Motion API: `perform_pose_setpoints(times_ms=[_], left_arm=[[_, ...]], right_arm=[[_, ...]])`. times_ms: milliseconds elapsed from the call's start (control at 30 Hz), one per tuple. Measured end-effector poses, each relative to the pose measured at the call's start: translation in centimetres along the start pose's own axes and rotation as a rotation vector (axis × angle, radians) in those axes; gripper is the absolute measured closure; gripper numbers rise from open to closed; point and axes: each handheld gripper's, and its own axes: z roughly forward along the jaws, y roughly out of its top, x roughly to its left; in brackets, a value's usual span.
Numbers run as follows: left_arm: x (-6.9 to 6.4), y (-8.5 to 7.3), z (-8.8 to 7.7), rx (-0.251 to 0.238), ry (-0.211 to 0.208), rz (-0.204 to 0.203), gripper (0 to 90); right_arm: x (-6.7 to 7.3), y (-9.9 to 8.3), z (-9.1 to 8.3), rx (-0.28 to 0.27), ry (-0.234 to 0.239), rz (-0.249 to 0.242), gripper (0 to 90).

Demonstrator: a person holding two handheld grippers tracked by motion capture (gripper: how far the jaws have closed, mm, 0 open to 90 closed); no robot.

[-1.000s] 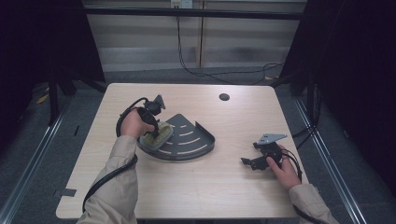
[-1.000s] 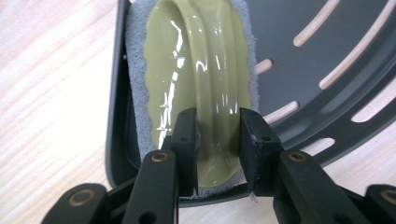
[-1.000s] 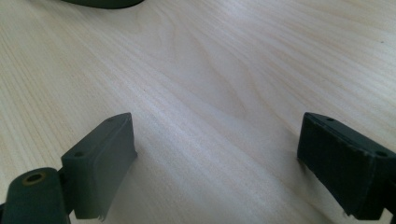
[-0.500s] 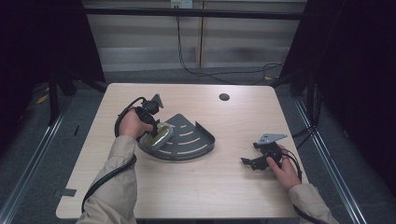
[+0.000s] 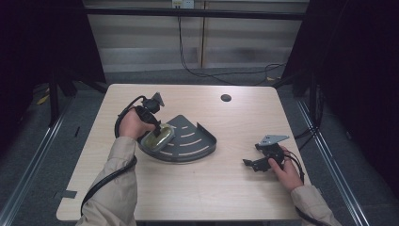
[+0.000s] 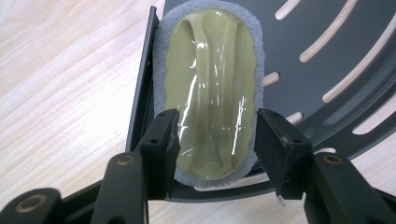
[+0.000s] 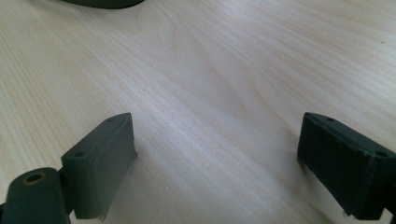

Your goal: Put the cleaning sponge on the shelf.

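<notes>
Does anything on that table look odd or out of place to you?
Little stands out. The sponge, wrapped in clear film, lies at the left edge of the dark slotted rack, its grey rim hanging slightly over the rack's wall. The left gripper has just been opening around it; the film looks creased there. Nothing is spilled or broken.

In the high view the left gripper [image 5: 157, 132] sits left of centre, its jaws having just been opening, each now beside the sponge [image 6: 212, 88] between them; the right gripper [image 5: 249, 163] rests at lower right, jaws spread wide
</notes>
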Motion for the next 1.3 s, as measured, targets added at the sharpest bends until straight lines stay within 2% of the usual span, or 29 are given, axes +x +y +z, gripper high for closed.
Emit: perform_pose_setpoints(times_ms=[300,733,967,1300], left_arm=[[0.1,-0.5,-0.7,-0.017,0.001,-0.024,39.6],[0.3,-1.9,-1.9,-0.036,-0.003,-0.045,33.5],[0.5,-3.1,-2.5,-0.039,-0.011,-0.068,31.4],[0.7,-5.0,-2.8,-0.046,-0.014,-0.072,27.2]], right_arm=[[0.0,0.0,0.0,0.000,0.000,-0.001,10.8],[0.0,0.0,0.0,0.000,0.000,0.000,10.8],[0.0,0.0,0.0,-0.001,0.000,-0.002,10.8],[0.0,0.0,0.0,0.001,0.000,0.001,10.8]])
